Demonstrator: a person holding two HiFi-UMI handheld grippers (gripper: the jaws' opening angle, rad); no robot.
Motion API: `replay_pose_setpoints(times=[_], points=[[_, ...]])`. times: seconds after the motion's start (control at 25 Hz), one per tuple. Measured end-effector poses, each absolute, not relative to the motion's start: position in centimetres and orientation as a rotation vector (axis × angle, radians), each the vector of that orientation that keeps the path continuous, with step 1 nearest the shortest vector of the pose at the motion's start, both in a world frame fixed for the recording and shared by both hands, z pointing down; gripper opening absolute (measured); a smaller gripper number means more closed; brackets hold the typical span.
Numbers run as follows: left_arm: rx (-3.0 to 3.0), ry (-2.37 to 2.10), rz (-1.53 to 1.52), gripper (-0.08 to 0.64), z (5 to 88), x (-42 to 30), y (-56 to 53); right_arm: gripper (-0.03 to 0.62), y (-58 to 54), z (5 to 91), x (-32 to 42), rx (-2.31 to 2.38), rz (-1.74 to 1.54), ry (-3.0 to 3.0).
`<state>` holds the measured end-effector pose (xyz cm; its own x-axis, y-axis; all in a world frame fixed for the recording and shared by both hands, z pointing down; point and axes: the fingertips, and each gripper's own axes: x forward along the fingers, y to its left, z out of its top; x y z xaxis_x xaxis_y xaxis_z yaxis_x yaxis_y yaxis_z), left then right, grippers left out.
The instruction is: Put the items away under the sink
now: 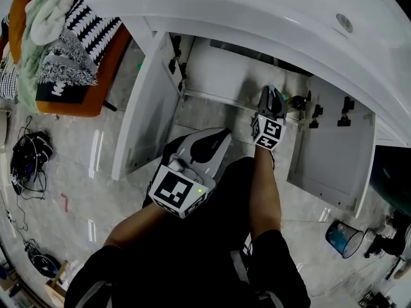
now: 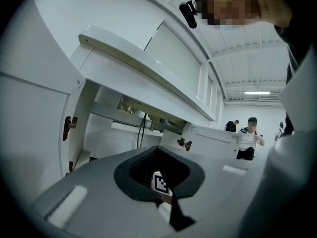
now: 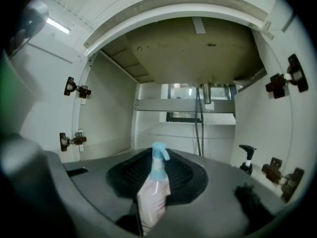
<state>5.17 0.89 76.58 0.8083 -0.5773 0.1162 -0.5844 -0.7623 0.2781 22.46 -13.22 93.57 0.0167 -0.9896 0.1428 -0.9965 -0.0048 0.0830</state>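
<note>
My right fingers [image 3: 190,180] are grasping one spray bottle [image 3: 153,195]; one pump bottle [image 3: 246,159] is standing beyond, rightward; my left fingers [image 2: 130,175] are clenching nothing.

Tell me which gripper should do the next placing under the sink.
Right. The right gripper holds a spray bottle and reaches into the open cabinet; the left gripper is empty, back by the person's lap.
</note>
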Motion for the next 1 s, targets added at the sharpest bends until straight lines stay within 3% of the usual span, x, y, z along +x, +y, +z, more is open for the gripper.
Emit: replay_pose_setpoints(times=[0.68,0.84,1.0], points=[[2.695,-0.869,0.014,0.006,76.2,7.5,0.7,0.094,-9.0,92.4,23.0,2.152,0.169,-2.124],[2.687,-0.885,0.022,0.006,76.2,7.9,0.3,0.017,-8.1,93.1,22.9,2.127,0.263,-2.123],[2.661,-0.882,0.069,0.006,75.9,8.4,-0.1,0.015,-7.4,92.7,22.9,2.115,0.409,-2.108]])
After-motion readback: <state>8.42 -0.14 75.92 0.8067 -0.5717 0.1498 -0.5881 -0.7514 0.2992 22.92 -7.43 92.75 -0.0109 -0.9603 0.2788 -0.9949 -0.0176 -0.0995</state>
